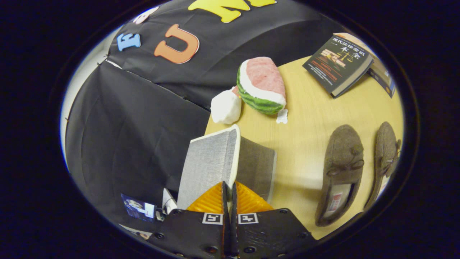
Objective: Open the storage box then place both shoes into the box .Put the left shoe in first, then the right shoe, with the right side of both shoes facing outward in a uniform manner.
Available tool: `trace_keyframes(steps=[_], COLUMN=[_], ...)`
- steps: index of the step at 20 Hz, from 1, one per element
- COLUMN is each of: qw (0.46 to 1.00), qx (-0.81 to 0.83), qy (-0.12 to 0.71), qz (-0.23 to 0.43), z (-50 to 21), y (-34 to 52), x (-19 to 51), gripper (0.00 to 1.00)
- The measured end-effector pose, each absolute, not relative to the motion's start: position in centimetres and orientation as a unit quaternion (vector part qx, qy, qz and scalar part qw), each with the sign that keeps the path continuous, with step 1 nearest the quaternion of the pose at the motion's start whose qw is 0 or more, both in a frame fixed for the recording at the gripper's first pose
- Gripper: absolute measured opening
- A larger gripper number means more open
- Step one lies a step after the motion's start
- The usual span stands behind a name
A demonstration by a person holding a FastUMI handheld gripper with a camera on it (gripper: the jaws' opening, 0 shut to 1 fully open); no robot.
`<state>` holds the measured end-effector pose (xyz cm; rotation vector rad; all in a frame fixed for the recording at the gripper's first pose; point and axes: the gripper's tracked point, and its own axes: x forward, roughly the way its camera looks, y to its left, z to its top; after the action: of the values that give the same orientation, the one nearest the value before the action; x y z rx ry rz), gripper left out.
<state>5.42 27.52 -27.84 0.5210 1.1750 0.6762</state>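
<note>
Tongs (229, 190) pinched on light, stiff lid (210, 165) edge of storage box (257, 169); soft, light shoes (341, 169) best taken at heel.

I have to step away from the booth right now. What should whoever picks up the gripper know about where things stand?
Gripper: fingers closed together on the edge of the storage box lid, which is raised.
Storage box: on the table, just ahead of the fingers; its inside is hidden.
Both shoes: on the table side by side, beside the box.
Done: lid lifted.
Left: finish opening, then left shoe in, then right.
</note>
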Motion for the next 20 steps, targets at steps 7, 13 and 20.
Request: trace_keyframes(steps=[7,13,20], qw=[0.746,0.733,0.703], qx=[0.233,0.252,0.281], qy=[0.522,0.496,0.508], qz=[0.342,0.391,0.411], z=[-20.6,-13.1,-11.6], y=[29.9,35.9,45.7], x=[4.1,3.0,1.0], gripper=[0.01,0.01,0.01])
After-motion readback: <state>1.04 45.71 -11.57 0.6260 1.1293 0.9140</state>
